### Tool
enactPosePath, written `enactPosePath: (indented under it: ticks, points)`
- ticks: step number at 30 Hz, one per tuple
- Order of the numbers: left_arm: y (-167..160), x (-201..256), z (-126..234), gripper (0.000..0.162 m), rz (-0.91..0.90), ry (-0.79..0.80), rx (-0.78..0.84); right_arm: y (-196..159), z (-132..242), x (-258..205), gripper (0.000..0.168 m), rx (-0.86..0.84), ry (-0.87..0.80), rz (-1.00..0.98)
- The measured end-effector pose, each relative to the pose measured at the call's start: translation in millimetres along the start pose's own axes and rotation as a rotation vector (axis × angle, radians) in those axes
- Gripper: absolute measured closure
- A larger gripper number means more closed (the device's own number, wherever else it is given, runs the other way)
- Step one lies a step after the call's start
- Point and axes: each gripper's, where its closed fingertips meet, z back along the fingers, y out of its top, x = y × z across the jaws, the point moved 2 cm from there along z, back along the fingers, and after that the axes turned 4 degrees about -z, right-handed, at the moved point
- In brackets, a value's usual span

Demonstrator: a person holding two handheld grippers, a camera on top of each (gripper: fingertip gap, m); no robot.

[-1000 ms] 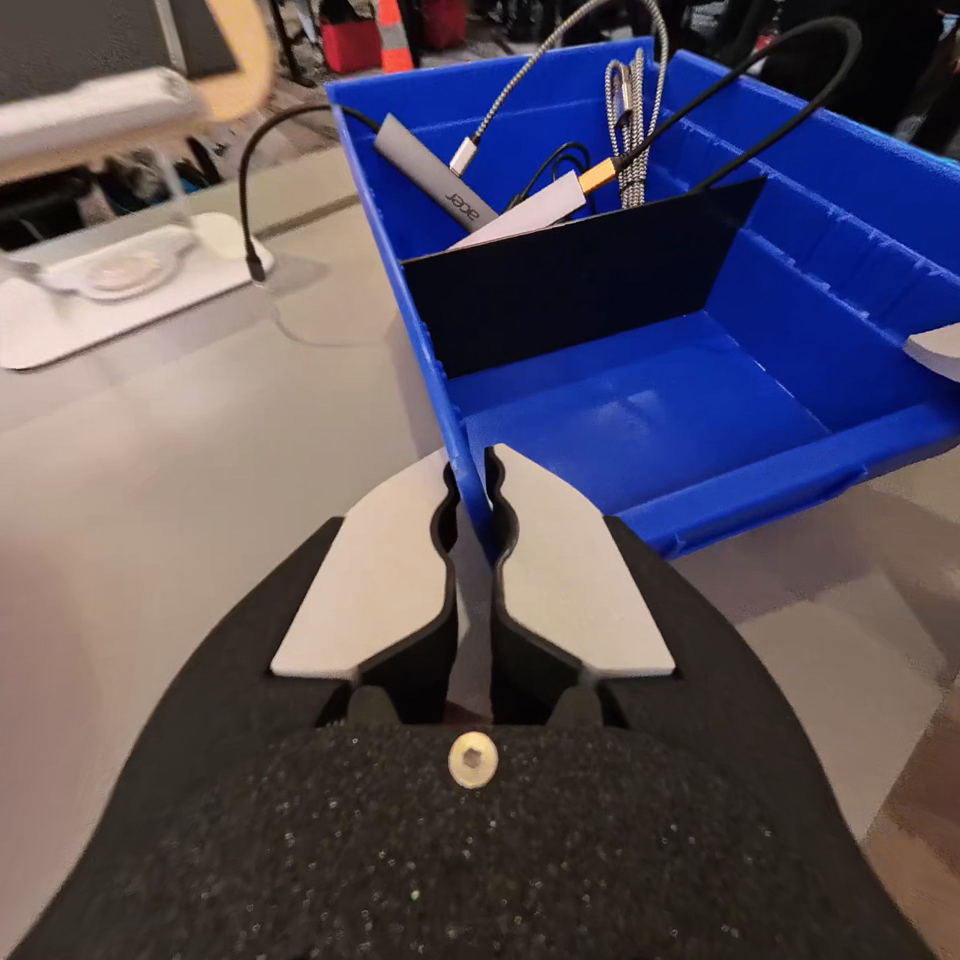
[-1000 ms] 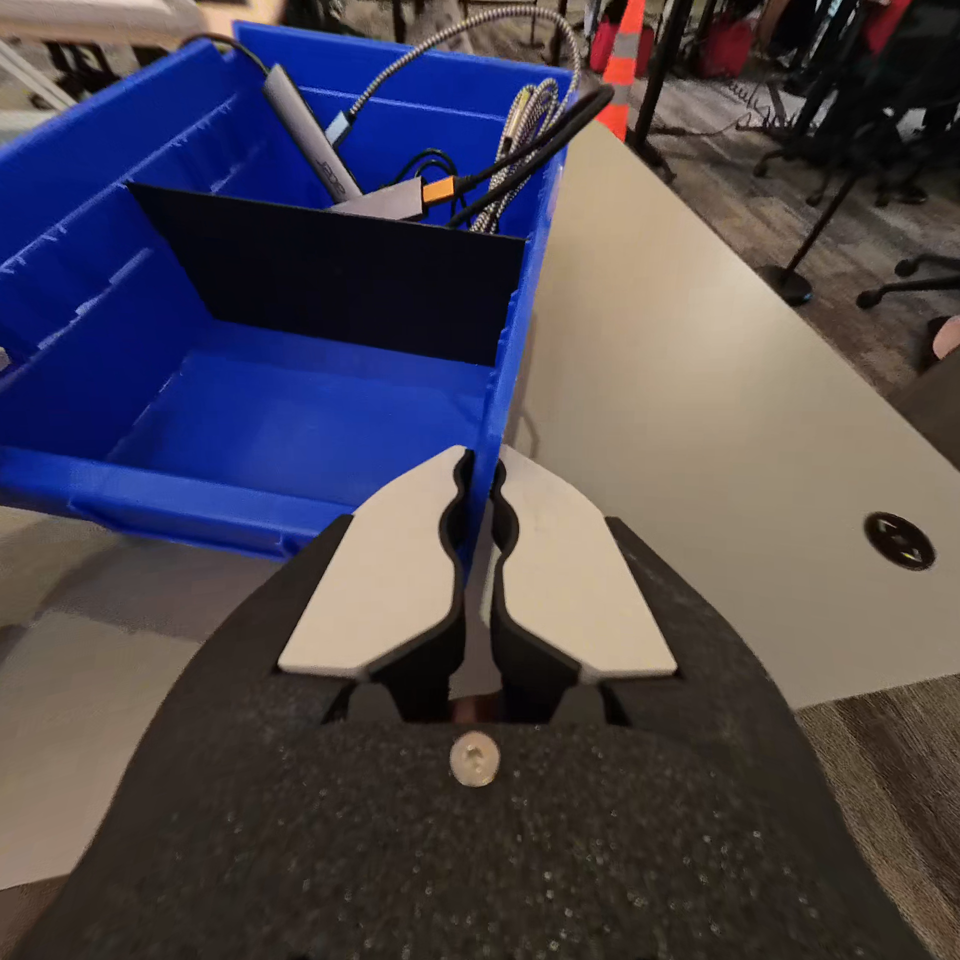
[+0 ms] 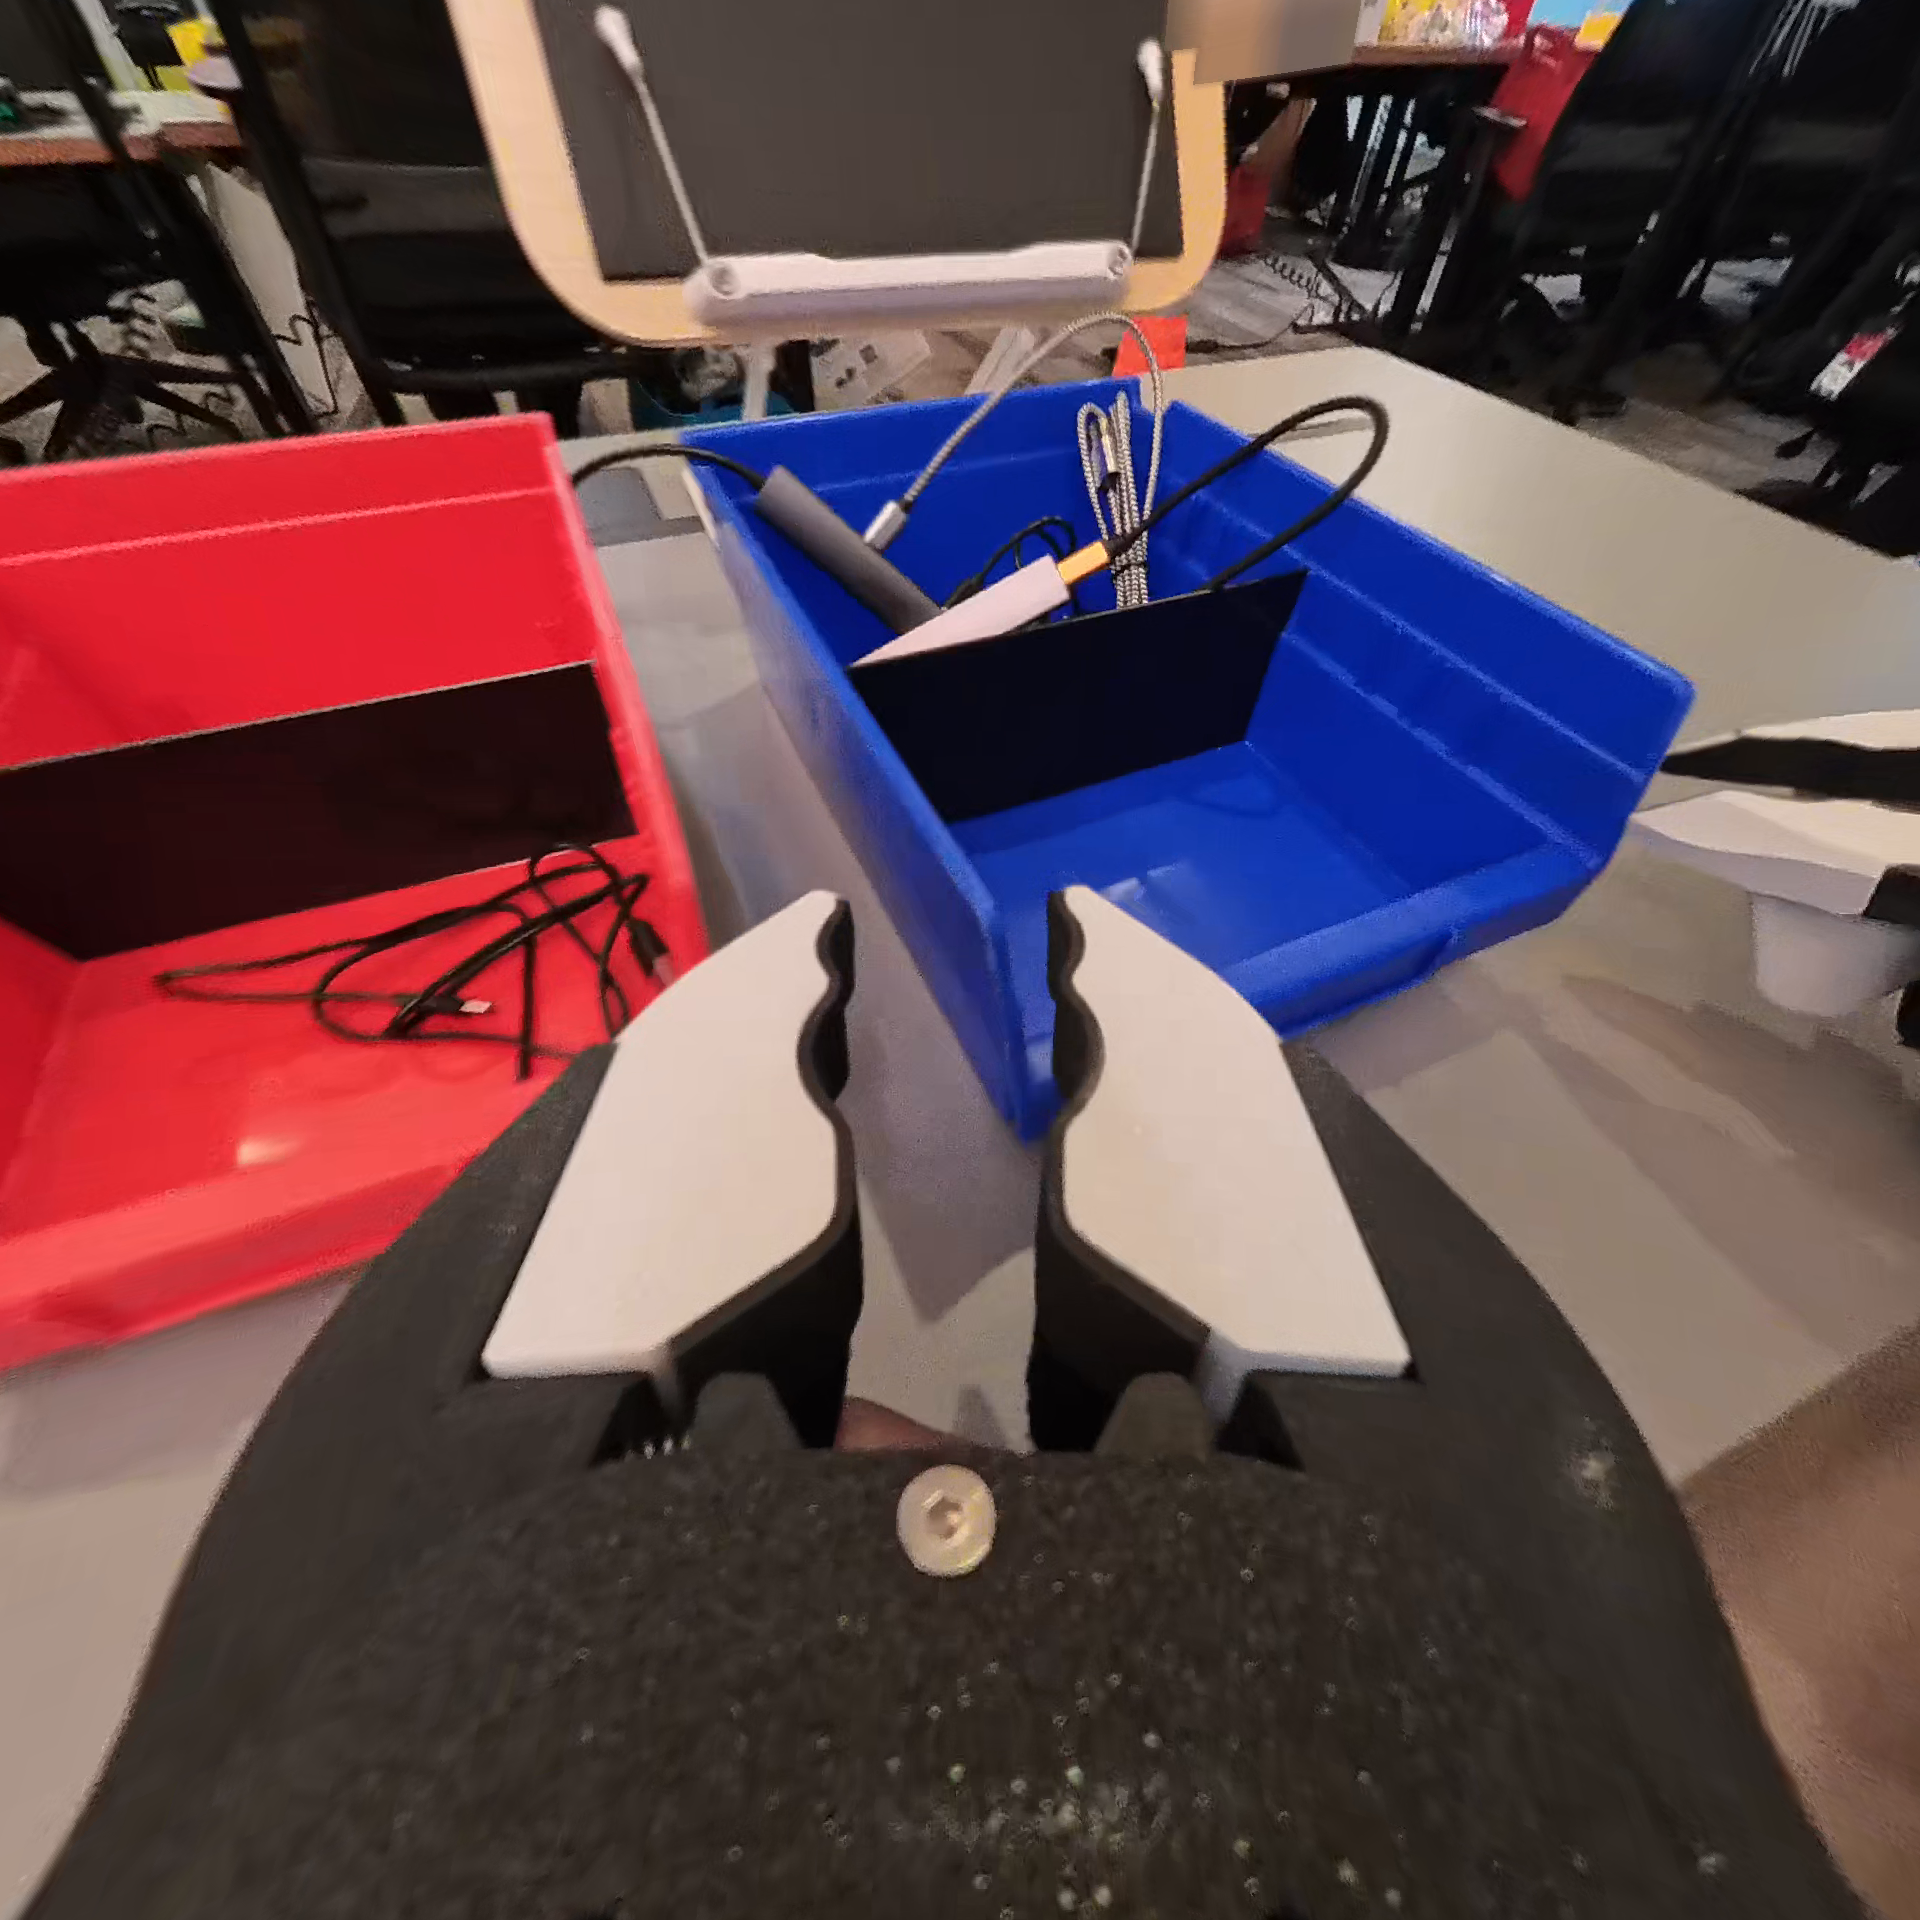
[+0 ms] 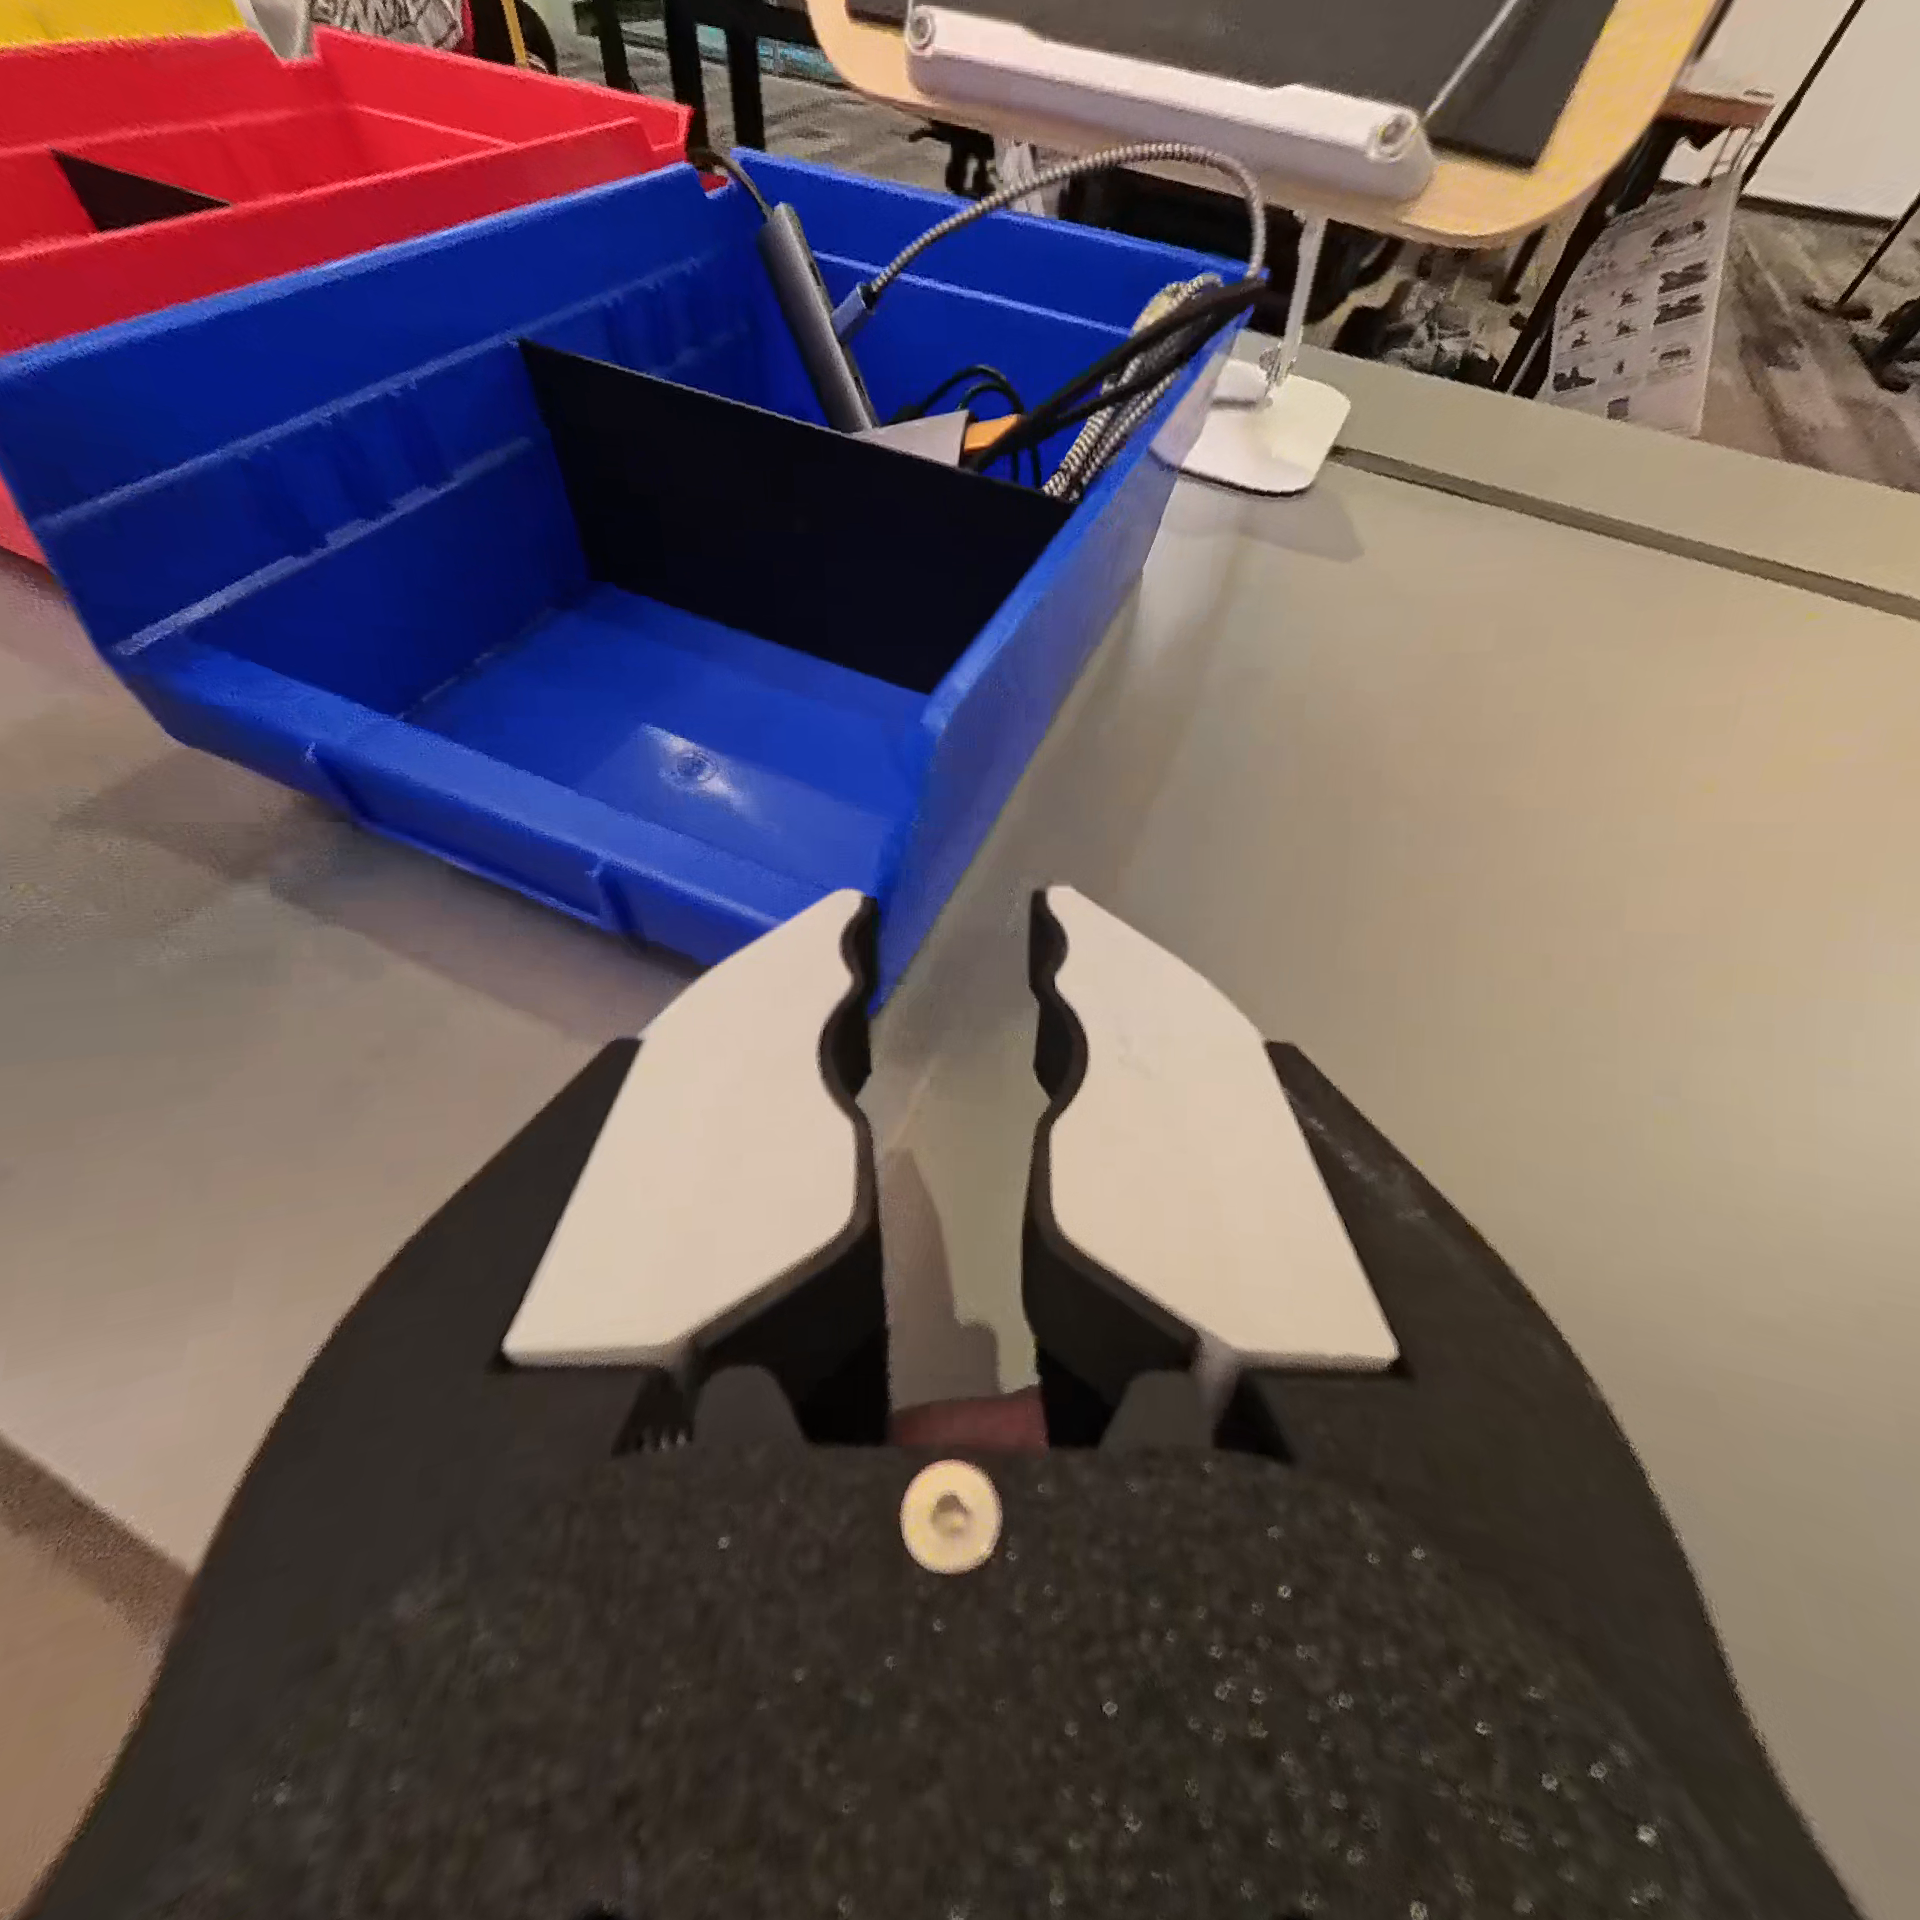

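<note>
A blue bin (image 3: 1455,665) is sitting on a grey table (image 3: 1558,1195), towards the table's far edge; a black divider (image 3: 1081,696) is splitting it into two compartments. The far compartment is holding a grey hub (image 3: 831,545), a braided cable (image 3: 1117,488) and other dark leads, some arching over the rim; nothing is showing in the near compartment.

The left gripper (image 3: 948,914) is hovering at the bin's near left corner; its fingers are standing a modest way apart and gripping nothing; the corner is appearing in the gap between them, and whether it is being touched cannot be told. The right gripper (image 4: 951,904) is hovering at the bin's near right corner, likewise parted a little and gripping nothing; its left finger is lying just beside the corner.

A red bin (image 3: 312,499) is standing just beside the blue one on its left side, the two apart; a tangled black cable (image 3: 468,966) is lying in its near compartment, in front of its own dark divider (image 3: 312,790).

Beyond both bins, at the table's far edge, a wood-framed dark panel (image 3: 904,275) is leaning on a white stand.
</note>
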Motion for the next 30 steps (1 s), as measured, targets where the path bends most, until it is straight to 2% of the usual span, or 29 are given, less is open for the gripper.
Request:
enactPosePath:
  ticks: [3, 7, 9, 12, 15, 16, 17, 18, 22, 24, 28, 30]
  points:
    - [-12.7, -45.7, 40.0, 0.127, 0.073, 0.113, -0.008, 2.1, 11.4, 2.1, 0.142, 0.013, 0.032, -0.057]
    - [-49.2, -155.7, 81.6, 0.115, 0.098, 0.355, -0.115, -2.8, 16.4, -4.5, 0.142, 0.008, 0.054, -0.047]
    - [-57.1, -196.4, 81.4, 0.108, 0.125, 0.363, -0.153, -6.0, 16.7, -10.6, 0.142, -0.003, 0.056, -0.020]
    - [-56.9, -223.0, 48.8, 0.100, 0.184, 0.239, -0.199, -2.8, 17.7, -25.7, 0.144, 0.012, 0.078, 0.007]
    - [-52.3, -235.9, 9.3, 0.106, 0.151, 0.187, -0.224, 2.5, 18.6, -53.9, 0.144, 0.023, 0.143, 0.017]
    - [-55.8, -241.4, 1.8, 0.123, 0.121, 0.207, -0.250, 3.1, 19.1, -67.8, 0.143, 0.019, 0.184, 0.016]
    - [-58.4, -246.6, -0.8, 0.151, 0.113, 0.240, -0.263, 2.2, 19.5, -82.7, 0.143, 0.007, 0.229, 0.009]
    - [-57.8, -247.0, -0.1, 0.158, 0.136, 0.250, -0.248, 0.6, 20.1, -97.3, 0.143, -0.008, 0.272, -0.006]
    - [-65.9, -219.9, 22.4, 0.157, 0.115, 0.292, -0.241, -7.3, 14.7, -151.2, 0.143, -0.076, 0.420, -0.112]
    - [-72.8, -203.1, 45.7, 0.156, 0.075, 0.336, -0.284, -7.3, -0.1, -169.0, 0.141, -0.113, 0.416, -0.148]
    - [-86.5, -165.6, 94.7, 0.154, 0.199, 0.304, -0.264, 3.4, -22.7, -204.9, 0.127, -0.127, 0.467, -0.105]
    - [-91.7, -153.7, 118.2, 0.157, 0.212, 0.342, -0.266, 17.6, -27.8, -222.1, 0.118, -0.095, 0.499, -0.061]
